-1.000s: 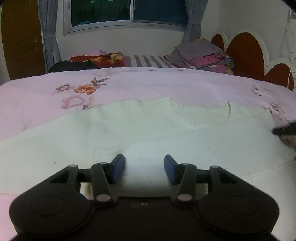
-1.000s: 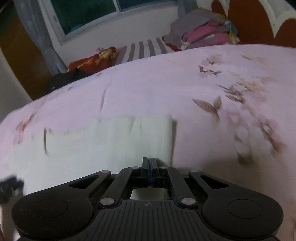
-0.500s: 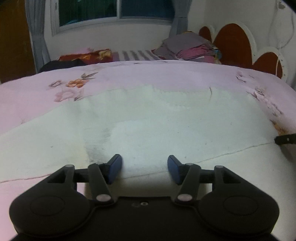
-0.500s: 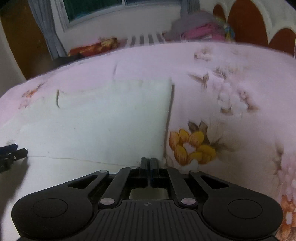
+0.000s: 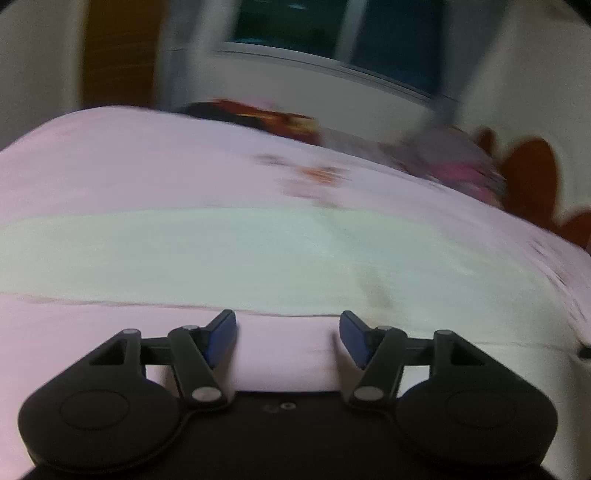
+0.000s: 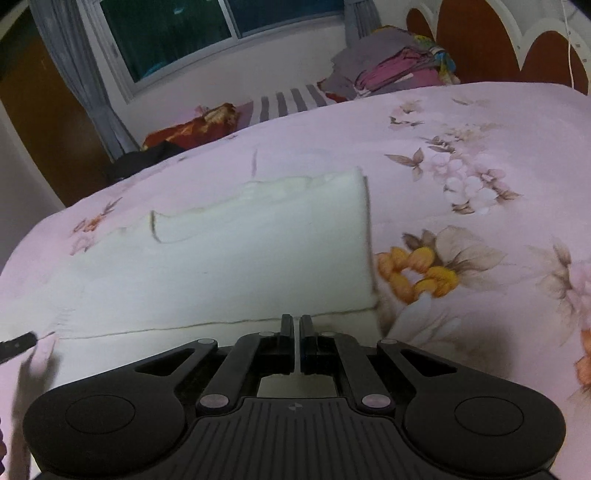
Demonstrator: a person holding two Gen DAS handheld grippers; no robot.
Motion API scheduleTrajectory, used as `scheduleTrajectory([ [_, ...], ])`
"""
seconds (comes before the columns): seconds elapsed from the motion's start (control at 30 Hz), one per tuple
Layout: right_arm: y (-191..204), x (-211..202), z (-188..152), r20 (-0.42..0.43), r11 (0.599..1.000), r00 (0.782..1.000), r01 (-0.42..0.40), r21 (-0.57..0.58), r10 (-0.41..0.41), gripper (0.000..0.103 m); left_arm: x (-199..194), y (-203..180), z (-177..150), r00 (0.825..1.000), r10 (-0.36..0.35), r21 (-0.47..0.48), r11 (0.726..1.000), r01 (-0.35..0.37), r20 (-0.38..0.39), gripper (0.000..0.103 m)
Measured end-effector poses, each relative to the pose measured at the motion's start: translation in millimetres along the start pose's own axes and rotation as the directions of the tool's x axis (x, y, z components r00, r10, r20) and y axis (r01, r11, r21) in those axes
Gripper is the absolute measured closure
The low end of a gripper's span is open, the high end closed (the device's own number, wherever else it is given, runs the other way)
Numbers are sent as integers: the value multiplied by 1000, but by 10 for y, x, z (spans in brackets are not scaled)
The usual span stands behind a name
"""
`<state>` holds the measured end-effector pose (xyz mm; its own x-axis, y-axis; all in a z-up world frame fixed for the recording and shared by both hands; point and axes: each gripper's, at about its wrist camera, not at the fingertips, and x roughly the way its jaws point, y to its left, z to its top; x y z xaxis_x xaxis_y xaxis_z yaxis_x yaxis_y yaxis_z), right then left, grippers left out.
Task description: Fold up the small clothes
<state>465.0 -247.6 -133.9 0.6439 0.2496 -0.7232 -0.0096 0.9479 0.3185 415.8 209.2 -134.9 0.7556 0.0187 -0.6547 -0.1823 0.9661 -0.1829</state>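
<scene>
A cream knit garment (image 6: 258, 254) lies spread on the pink floral bedspread (image 6: 480, 155), its neckline toward the far side and a folded layer across its near edge. My right gripper (image 6: 296, 334) is shut on the garment's near edge close to the right corner. In the blurred left wrist view the garment (image 5: 258, 254) is a pale band across the bed. My left gripper (image 5: 288, 334) is open and empty, over bare pink bedspread (image 5: 147, 173) just short of the garment's near edge. Its tip also shows at the left edge of the right wrist view (image 6: 16, 341).
A pile of grey and pink clothes (image 6: 391, 66) sits at the head of the bed by the red and white headboard (image 6: 480, 33). A red patterned cushion (image 6: 192, 127) and a dark item (image 6: 147, 157) lie at the far side under the window (image 6: 221, 29).
My left gripper has swung left and back off the garment, open throughout; its view is motion-blurred. My right gripper stays shut on the edge, and the view has pulled back slightly.
</scene>
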Motion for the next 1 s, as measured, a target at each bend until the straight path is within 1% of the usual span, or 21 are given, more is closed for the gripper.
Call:
scheduleTrajectory([
  [0.07,69,27,-10,5,1000,1000,16,-8,-16,101,-71,408,16,997,72,-92,993,-71,7,44],
  [0.13,108,88,-5,13,997,997,74,-31,-74,101,-121,824,20,988,152,-199,968,-150,-6,44],
  [0.17,123,119,3,10,994,995,103,-34,-103,101,-149,1039,22,986,168,-260,952,-162,1,44],
  [0.23,101,153,7,4,994,994,113,-5,-113,101,-195,1396,16,986,164,-367,919,-145,21,55],
  [0.3,116,133,45,19,993,993,120,7,-120,101,-208,1682,25,991,126,-467,880,-89,48,59],
  [0.4,166,109,92,31,991,991,134,4,-134,101,-176,1938,61,991,108,-562,826,-46,78,60],
  [0.43,179,104,106,35,990,990,140,7,-140,101,-143,2027,79,991,103,-599,800,-32,85,60],
  [0.53,163,90,149,44,984,985,165,60,-168,101,-77,2224,73,987,90,-716,697,31,131,61],
  [0.57,133,95,165,38,982,985,166,91,-170,101,-47,2255,72,985,96,-739,673,41,142,63],
  [0.6,108,85,171,39,981,987,153,117,-159,101,-30,2301,74,983,105,-756,654,46,150,69],
  [0.63,110,70,175,41,981,987,149,127,-155,101,-3,2346,77,981,125,-771,635,35,148,81],
  [0.67,118,57,172,41,980,986,154,125,-160,101,48,2371,63,981,134,-783,621,26,139,91],
  [0.7,134,45,172,40,980,985,160,119,-166,101,98,2420,63,985,122,-795,606,23,122,100],
  [0.73,147,36,168,39,980,985,160,117,-166,101,107,2454,63,985,109,-810,585,46,134,101],
  [0.77,145,24,163,41,980,986,155,122,-161,101,96,2442,98,982,110,-809,585,59,151,101],
  [0.8,138,12,158,42,980,987,151,130,-158,101,57,2428,135,979,127,-797,602,53,161,101],
  [0.83,120,0,155,43,979,987,150,139,-157,101,41,2413,166,975,139,-793,607,54,173,101],
  [0.87,101,-8,150,45,978,987,149,147,-157,101,52,2426,181,972,151,-797,602,54,180,101],
  [0.9,84,-6,141,45,977,987,149,153,-158,101,90,2404,193,973,170,-795,606,19,153,101],
  [0.93,55,-1,130,42,975,986,154,159,-163,101,158,2371,221,977,179,-783,622,-21,116,101],
  [1.0,16,6,108,34,972,985,163,169,-171,101,142,2303,261,976,176,-765,644,-15,130,101],
])
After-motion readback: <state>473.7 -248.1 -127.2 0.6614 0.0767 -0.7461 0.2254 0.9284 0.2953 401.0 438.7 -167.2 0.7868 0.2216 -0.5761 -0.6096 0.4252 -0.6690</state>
